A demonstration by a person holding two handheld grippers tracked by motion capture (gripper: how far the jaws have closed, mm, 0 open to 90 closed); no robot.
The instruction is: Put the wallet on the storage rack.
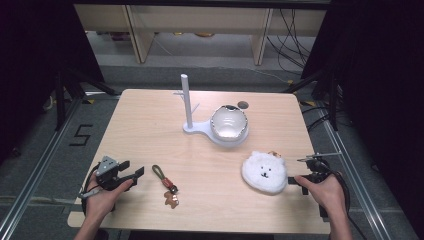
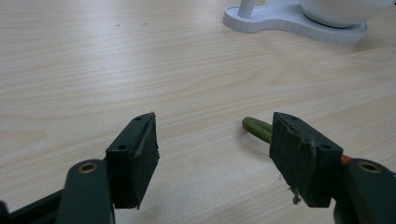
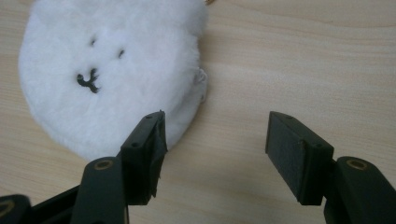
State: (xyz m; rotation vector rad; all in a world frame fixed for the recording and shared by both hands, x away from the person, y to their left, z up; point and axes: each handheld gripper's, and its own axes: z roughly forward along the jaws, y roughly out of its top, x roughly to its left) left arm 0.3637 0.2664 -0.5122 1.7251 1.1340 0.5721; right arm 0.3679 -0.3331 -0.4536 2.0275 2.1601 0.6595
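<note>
The keychain (image 1: 166, 185) lies near the tabletop's (image 1: 150, 130) front edge, left of the middle. The plush bear (image 1: 264, 172) lies toward the front right corner. The stand (image 1: 200, 127) with its bowl (image 1: 229, 122) sits behind them, mid-tabletop.

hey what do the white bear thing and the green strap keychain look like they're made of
The white bear pouch looks like soft plush or faux fur: a fluffy, matte pile with a stitched black face, seen close in the right gripper view. The keychain has a green loop that looks like woven or braided cord, given its textured weave; its brown charm could be leather or plastic, too small to tell.
</note>
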